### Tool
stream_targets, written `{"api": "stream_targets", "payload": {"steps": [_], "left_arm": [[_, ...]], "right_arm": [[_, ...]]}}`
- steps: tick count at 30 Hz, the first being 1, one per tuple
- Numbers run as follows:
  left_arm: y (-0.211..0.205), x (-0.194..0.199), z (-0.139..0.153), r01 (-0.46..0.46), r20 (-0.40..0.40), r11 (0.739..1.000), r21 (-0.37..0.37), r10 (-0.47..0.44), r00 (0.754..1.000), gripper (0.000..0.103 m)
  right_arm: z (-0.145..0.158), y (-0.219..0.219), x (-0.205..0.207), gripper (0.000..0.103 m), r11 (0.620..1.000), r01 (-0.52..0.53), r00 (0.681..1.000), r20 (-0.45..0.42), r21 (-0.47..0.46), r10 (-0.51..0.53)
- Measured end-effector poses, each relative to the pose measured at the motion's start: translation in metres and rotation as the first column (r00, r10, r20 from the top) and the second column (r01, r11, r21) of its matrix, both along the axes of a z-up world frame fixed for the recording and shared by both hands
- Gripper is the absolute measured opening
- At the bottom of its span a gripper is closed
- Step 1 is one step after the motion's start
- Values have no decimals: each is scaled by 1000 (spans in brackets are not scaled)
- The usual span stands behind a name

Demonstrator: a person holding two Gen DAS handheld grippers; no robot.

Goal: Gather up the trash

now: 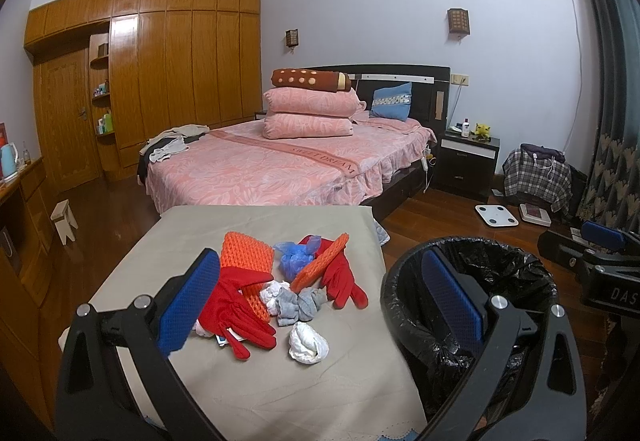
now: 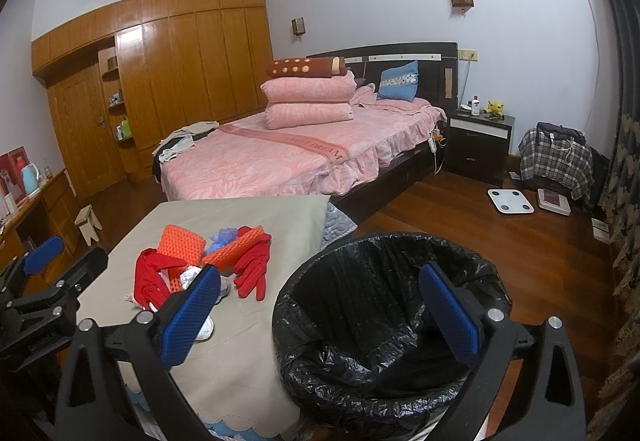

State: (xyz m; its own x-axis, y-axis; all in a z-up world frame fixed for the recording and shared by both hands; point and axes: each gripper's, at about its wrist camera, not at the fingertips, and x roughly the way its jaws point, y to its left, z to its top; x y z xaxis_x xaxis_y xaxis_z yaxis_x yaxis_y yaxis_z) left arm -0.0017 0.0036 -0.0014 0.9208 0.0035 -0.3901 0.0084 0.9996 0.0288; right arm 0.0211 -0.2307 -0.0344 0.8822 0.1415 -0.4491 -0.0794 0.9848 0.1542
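On the beige-clothed table [image 1: 280, 393] lies a small heap. It holds a crumpled white paper wad [image 1: 308, 343], a grey-and-white cloth wad [image 1: 298, 303], a scrunched blue plastic bag [image 1: 294, 259], two red gloves [image 1: 236, 309] and orange mesh pieces [image 1: 244, 257]. My left gripper [image 1: 322, 301] hangs open above the table's near side, with the heap framed between its blue pads. A bin with a black liner [image 2: 360, 281] stands right of the table. My right gripper [image 2: 320, 315] is open and empty over the bin's near rim. Its left finger hides part of the paper wad [image 2: 206, 327].
A pink bed [image 1: 280, 161] with stacked pillows stands behind the table. A small stool [image 1: 64, 219] and a low wooden cabinet [image 1: 24, 201] are at the left. On the wooden floor at right lie a white scale [image 1: 496, 215] and a plaid-covered pile [image 1: 536, 177], with a nightstand [image 1: 468, 161] beside the bed.
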Motion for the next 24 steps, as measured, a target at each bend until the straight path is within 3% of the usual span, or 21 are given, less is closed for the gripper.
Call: {"api": "stream_targets", "payload": {"steps": [24], "left_arm": [[0,0,0,0,-3,1000,-1,0,1000,98]], "right_arm": [[-9,12,2,97,1000,-3,1000,-1,0,3]]}}
